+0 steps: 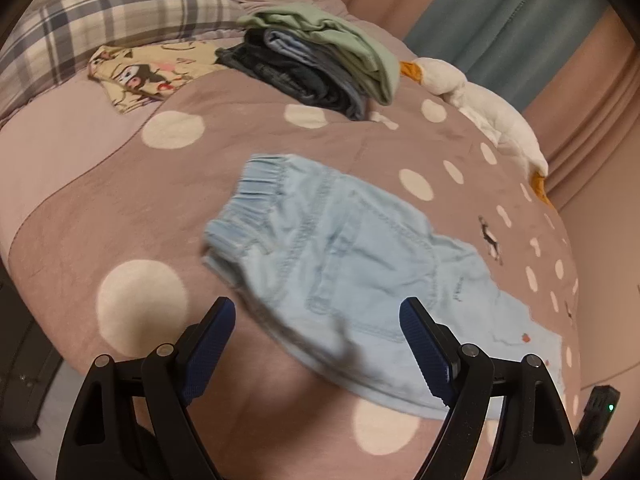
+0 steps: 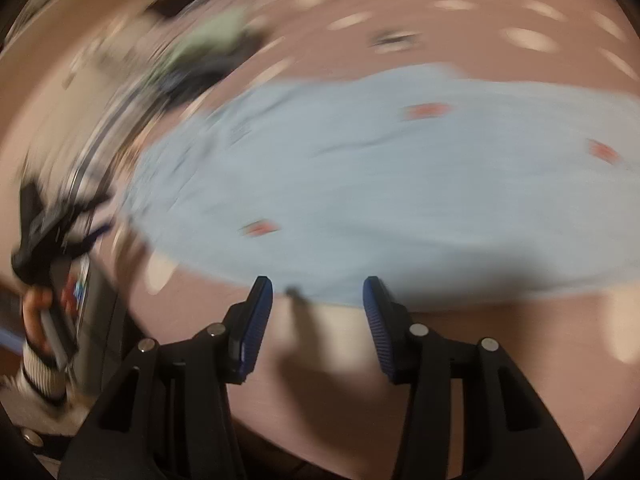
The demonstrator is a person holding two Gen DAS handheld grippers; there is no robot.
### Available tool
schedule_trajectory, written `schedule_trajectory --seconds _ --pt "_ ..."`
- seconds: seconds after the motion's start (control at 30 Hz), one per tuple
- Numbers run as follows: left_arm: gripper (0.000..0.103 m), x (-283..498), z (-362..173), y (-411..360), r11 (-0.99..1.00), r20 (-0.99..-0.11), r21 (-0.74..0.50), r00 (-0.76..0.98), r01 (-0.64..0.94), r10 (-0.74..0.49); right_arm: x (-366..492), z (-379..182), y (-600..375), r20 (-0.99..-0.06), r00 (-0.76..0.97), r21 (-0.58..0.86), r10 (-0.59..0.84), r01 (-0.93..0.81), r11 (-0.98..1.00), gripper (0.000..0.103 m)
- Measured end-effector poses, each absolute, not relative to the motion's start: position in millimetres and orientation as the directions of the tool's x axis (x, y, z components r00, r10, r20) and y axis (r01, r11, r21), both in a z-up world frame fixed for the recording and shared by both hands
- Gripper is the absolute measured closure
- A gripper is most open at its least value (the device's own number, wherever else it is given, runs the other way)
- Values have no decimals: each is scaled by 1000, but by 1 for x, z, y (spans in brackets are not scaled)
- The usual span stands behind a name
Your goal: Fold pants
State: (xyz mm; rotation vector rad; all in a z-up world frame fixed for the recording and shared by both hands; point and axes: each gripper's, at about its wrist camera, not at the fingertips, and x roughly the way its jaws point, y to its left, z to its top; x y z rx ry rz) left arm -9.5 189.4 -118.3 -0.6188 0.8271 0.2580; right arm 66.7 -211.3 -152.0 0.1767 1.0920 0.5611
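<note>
Light blue pants (image 1: 352, 264) lie flat on a pink bed cover with white dots (image 1: 120, 200), the elastic waistband toward the upper left, the legs running off to the lower right. My left gripper (image 1: 316, 304) hangs open above the near edge of the pants, nothing between its blue pads. In the blurred right wrist view the same pants (image 2: 380, 184) stretch across the middle, with small red marks on them. My right gripper (image 2: 318, 284) stands open just at their near edge, empty. A hand in a striped sleeve (image 2: 38, 320) holds the other gripper at the far left.
A stack of folded clothes (image 1: 320, 64), green on top and dark denim below, sits at the back of the bed. A cartoon-print cloth (image 1: 140, 76) and a plaid pillow (image 1: 100, 20) lie to its left. A white plush goose (image 1: 492, 112) lies along the right edge, by curtains (image 1: 520, 20).
</note>
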Motion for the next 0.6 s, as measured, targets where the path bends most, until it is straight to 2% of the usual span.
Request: schedule_trajectory --seconds 0.13,0.23,0.4,0.43,0.47,0.6 --pt "19 12 -107 165 828 -737 -415 673 -378 -62 86 -141 -306 -723 506 505 471 -79 860 51" --pt "19 32 -101 139 844 -715 -449 685 -293 -143 96 -134 -356 -756 597 413 268 118 903 52" --pt "19 65 -104 99 879 -715 -440 664 -182 -220 84 -141 -436 -704 700 485 118 353 800 57" --pt "19 75 -106 87 891 -723 -430 648 -149 -241 83 -143 -444 -700 704 496 116 363 789 64" --pt "19 79 -107 81 896 -727 -423 641 -134 -248 83 -146 -453 -698 707 506 114 374 777 66" --pt "19 100 -117 48 912 -743 -407 599 -52 -298 91 -152 -468 -683 719 533 128 370 761 68"
